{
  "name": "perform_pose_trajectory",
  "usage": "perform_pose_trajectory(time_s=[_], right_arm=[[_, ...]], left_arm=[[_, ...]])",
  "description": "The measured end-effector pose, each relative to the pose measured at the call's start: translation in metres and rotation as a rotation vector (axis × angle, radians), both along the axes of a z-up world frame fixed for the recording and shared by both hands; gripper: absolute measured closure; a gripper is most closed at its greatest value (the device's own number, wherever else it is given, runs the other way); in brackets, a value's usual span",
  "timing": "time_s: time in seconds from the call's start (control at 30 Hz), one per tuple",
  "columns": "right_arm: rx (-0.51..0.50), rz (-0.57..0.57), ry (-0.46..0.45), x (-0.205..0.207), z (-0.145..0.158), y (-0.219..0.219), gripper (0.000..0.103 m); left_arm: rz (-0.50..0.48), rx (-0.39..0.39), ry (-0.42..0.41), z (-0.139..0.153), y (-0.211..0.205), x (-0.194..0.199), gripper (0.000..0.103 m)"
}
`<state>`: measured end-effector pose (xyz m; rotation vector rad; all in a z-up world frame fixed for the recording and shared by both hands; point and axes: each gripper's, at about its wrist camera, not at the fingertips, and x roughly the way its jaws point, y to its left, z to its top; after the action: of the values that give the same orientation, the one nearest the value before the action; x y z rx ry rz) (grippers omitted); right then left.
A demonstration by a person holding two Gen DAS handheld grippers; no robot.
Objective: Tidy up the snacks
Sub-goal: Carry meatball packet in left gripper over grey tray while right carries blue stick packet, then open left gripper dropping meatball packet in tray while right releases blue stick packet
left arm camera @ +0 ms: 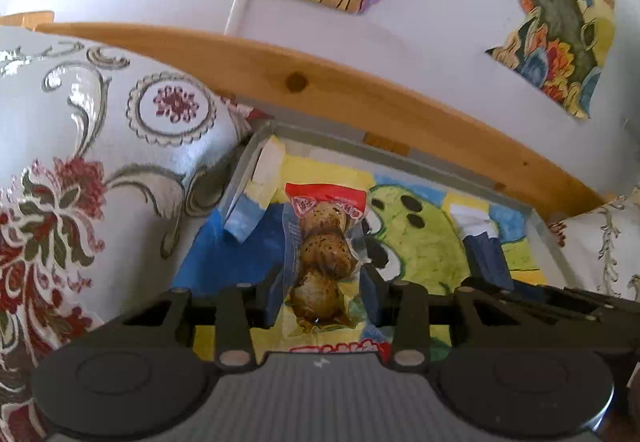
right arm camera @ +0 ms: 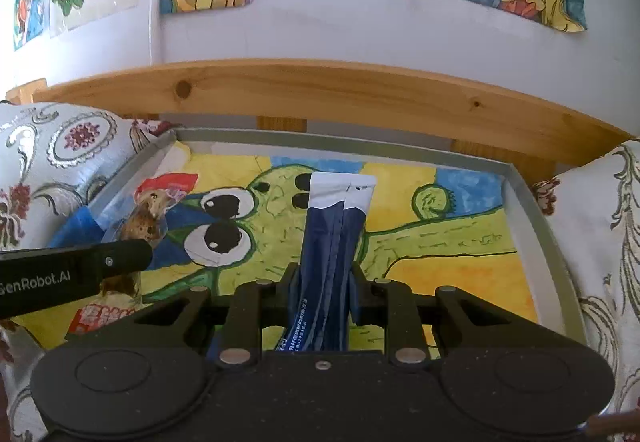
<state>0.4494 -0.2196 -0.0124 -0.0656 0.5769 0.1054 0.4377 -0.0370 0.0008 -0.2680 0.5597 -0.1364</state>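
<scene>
1. The left gripper (left arm camera: 320, 282) is pinching a clear snack packet (left arm camera: 324, 258) with red ends and three brown speckled lumps inside, probably eggs. Its jaws are pressing on both long sides of the packet.
2. The right gripper (right arm camera: 324, 278) is pinching a pair of dark blue stick sachets (right arm camera: 334, 242) with white tips. The sachets are sticking forward and upward from between its closed jaws.
3. Both grippers are hanging over a grey tray (right arm camera: 532, 193) lined with a painted green-frog picture. The packet is sitting over the tray's left part and the sachets over its middle. Whether either item is touching the tray floor cannot be told.
4. More blue-and-white sachets (left arm camera: 256, 197) are leaning against the tray's far left wall in the left wrist view.
5. Patterned cushions (left arm camera: 92, 145) are flanking the tray, and a wooden rail (left arm camera: 320, 81) is running along its far side.
6. By my judgement, the step in hand is placing: each tool is carrying a snack to its spot in the tray.
7. The next move is likely calling for lowering each item flat, like with like, then spreading the jaws. The sachets are probably belonging with those at the far left, so the left gripper may be needing to clear that corner first.
</scene>
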Motion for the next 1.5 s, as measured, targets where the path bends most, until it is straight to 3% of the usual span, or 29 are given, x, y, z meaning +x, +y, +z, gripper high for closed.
perform_pose_trajectory(time_s=[0.3, 0.5, 0.6, 0.67, 1.03, 1.27, 1.5], right_arm=[[-0.001, -0.001, 0.012, 0.006, -0.011, 0.004, 0.073], [-0.014, -0.013, -0.023, 0.000, -0.005, -0.001, 0.052], [-0.024, -0.016, -0.050, -0.007, 0.002, -0.005, 0.043], [-0.024, -0.022, -0.069, -0.014, 0.007, -0.007, 0.036], [0.007, -0.043, -0.219, -0.067, 0.056, -0.021, 0.004], [0.001, -0.029, -0.376, -0.124, 0.093, -0.022, 0.001], [0.092, -0.020, -0.408, -0.175, 0.116, -0.035, 0.001]], left_arm=[[-0.008, -0.026, 0.007, -0.011, 0.002, 0.003, 0.056], [-0.014, -0.051, 0.014, -0.007, 0.003, 0.000, 0.053], [-0.006, -0.065, 0.011, -0.003, 0.006, -0.004, 0.046], [0.009, -0.076, 0.000, 0.002, 0.008, -0.009, 0.031], [0.053, -0.056, -0.142, 0.047, 0.017, -0.059, 0.003], [0.061, -0.032, -0.227, 0.082, 0.021, -0.102, 0.001], [0.052, -0.006, -0.288, 0.100, 0.021, -0.150, 0.001]])
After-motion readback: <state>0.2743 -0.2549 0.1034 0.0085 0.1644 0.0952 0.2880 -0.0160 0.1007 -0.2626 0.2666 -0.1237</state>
